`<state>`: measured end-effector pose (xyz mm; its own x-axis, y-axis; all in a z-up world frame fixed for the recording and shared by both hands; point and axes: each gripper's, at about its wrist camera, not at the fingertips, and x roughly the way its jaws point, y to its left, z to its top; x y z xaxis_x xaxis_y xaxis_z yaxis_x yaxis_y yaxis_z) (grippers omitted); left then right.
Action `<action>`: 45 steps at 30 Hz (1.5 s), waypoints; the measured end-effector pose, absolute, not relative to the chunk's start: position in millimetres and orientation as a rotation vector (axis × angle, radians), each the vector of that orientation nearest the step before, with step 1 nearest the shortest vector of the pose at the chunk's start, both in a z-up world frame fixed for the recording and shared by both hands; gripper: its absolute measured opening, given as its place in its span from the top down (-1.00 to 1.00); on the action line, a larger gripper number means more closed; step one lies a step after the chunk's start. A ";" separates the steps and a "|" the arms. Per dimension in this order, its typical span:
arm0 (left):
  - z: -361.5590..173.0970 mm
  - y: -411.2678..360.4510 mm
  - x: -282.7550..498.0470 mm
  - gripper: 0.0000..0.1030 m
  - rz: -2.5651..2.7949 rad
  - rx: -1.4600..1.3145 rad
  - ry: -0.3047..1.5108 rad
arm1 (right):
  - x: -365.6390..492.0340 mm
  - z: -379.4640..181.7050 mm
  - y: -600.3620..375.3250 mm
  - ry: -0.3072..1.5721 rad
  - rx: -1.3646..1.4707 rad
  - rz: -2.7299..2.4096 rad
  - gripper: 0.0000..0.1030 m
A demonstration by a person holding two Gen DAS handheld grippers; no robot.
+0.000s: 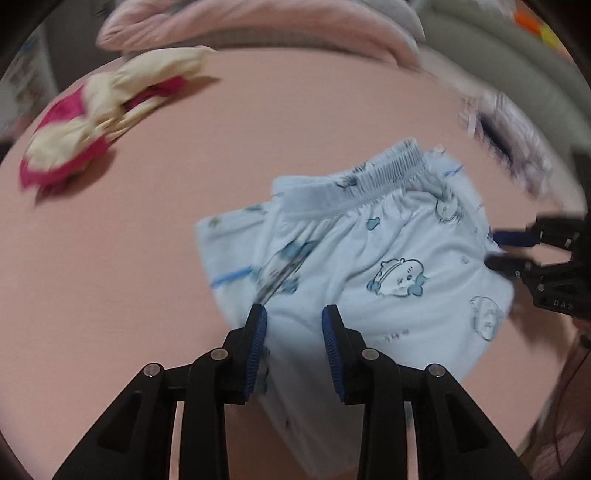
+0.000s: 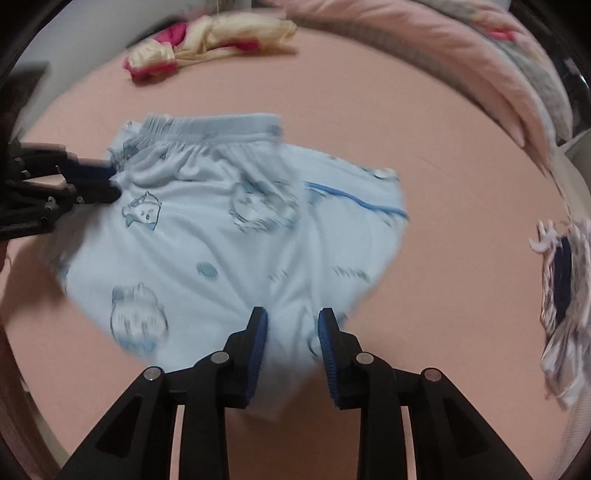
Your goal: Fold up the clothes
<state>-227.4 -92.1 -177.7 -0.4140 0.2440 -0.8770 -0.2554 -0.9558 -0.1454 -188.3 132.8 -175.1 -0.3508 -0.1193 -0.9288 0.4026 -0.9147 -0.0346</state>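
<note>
Light blue shorts [image 1: 369, 258] with cartoon prints and an elastic waistband lie on a pink bed sheet [image 1: 129, 277]; they also show in the right wrist view [image 2: 221, 240]. My left gripper [image 1: 294, 315] is open, its fingers either side of the shorts' near edge. My right gripper [image 2: 293, 319] is open too, with the shorts' cloth between its fingers. In the left wrist view the right gripper [image 1: 493, 249] sits at the shorts' right edge. In the right wrist view the left gripper [image 2: 112, 182] sits at their left edge by the waistband.
A crumpled cream and magenta garment [image 1: 99, 118] lies at the far left of the bed, also in the right wrist view [image 2: 207, 48]. A patterned white and navy garment [image 2: 565, 295] lies at the right. A pink quilt [image 1: 258, 29] runs along the far edge.
</note>
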 end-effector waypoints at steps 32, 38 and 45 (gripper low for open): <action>-156.9 -87.9 -143.5 0.76 2.292 -1.427 -0.454 | -125.0 -140.1 156.8 -0.104 1.556 -2.490 0.85; -149.5 -70.4 -100.7 0.76 2.227 -1.443 -0.470 | -58.8 -126.1 219.6 -0.257 1.568 -2.443 0.85; -166.9 -78.0 -89.0 0.60 2.360 -1.621 -0.392 | -19.9 -165.4 250.3 -0.449 1.641 -2.387 0.66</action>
